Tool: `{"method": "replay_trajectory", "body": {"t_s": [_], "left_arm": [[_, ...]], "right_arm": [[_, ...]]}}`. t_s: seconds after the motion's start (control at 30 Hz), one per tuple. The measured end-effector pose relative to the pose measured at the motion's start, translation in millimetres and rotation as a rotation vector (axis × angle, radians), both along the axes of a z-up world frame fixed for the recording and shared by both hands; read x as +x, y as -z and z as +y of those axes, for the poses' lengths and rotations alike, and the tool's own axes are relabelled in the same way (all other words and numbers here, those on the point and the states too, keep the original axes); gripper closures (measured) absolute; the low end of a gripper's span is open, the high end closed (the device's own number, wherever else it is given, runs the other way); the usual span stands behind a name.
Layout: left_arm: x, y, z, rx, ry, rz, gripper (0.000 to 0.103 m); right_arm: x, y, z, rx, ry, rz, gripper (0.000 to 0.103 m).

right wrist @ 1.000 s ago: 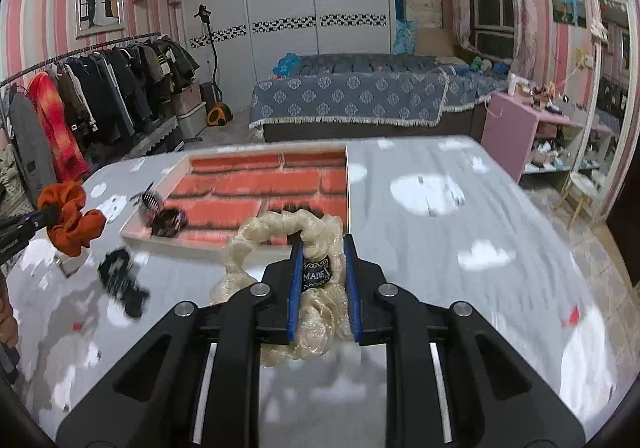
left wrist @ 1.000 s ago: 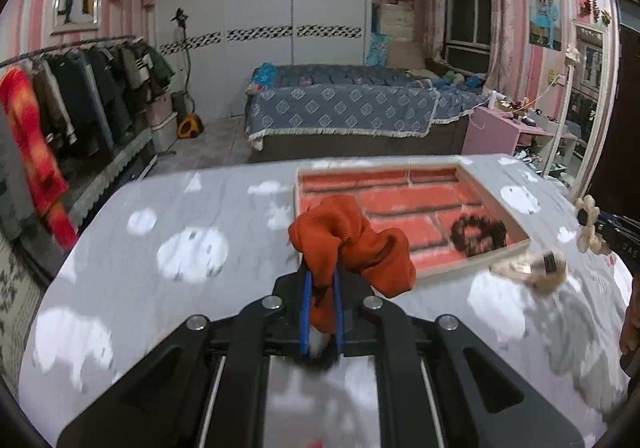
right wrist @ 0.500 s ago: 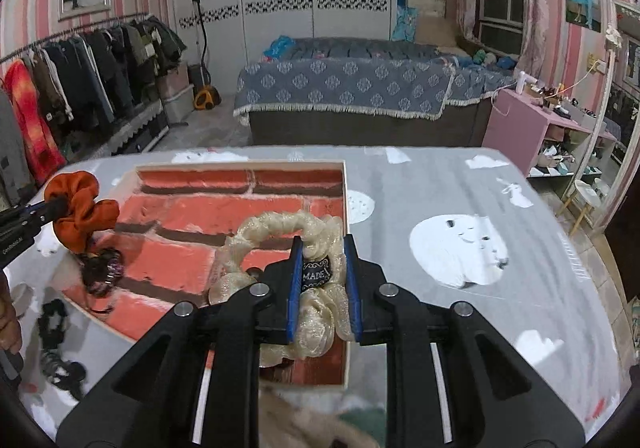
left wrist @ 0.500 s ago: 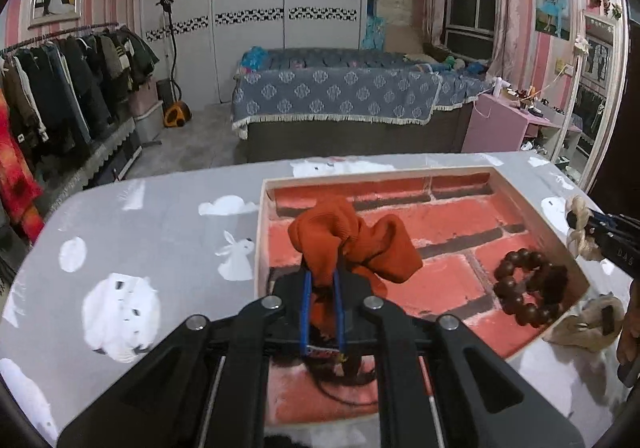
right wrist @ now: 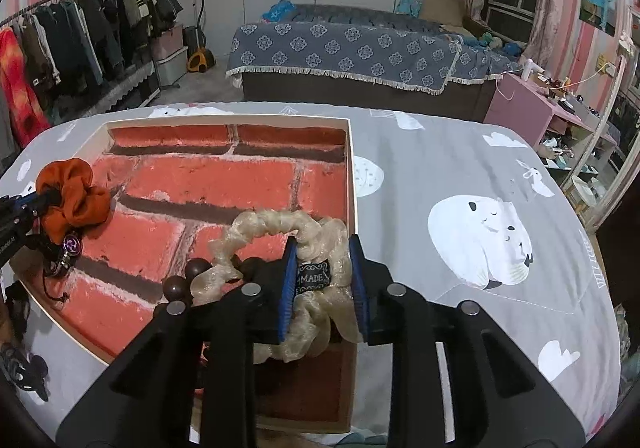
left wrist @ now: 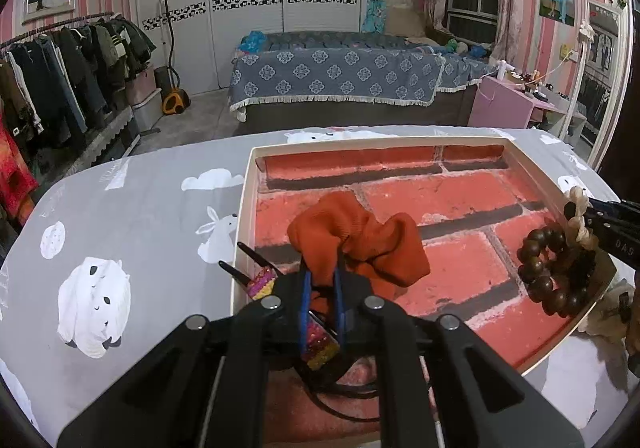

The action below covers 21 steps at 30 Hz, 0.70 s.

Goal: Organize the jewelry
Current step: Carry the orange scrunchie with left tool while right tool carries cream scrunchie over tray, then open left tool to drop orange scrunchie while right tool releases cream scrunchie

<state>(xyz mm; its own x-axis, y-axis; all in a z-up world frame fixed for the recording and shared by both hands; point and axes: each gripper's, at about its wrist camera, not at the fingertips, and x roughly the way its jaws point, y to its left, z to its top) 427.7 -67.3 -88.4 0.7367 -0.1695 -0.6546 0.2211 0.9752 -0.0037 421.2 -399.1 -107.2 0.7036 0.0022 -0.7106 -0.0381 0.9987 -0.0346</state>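
The left gripper (left wrist: 321, 290) was clenched on an orange scrunchie (left wrist: 360, 244) over the tray (left wrist: 245, 208); the right gripper (right wrist: 324, 280) gripped a cream scrunchie (right wrist: 280, 224) above its right side. A bead bracelet (left wrist: 548, 272) and hair clips (left wrist: 260, 280) already lay inside. Both scrunchies awaited release; dark pieces (right wrist: 24, 372) remained on the worktop (right wrist: 460, 168).
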Motion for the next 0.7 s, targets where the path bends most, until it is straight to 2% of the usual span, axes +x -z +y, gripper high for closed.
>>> {"method": "replay_trajectory", "body": {"t_s": [0.13,0.3,0.47,0.7], "left_arm": [[-0.1,0.6,-1.2,0.004,-0.002,-0.003,0.09],[-1.8,-0.2,-2.0,0.007,-0.004,-0.006,0.088],[-9.7,-6.3,-2.7,0.002,-0.01,-0.023,0.059],[-31.4,-19.9,-6.5,0.025,-0.002,-0.033,0.057]], "right_arm": [[-0.4,-0.1,1.0,0.0,-0.001,-0.005,0.072],[-2.6,-0.6,1.4,0.004,-0.007,-0.011,0.072],[-8.7,-6.2,0.9,0.011,-0.011,-0.025,0.058],[-27.4,-11.1,0.6,0.006,-0.028,-0.01,0.051]]}}
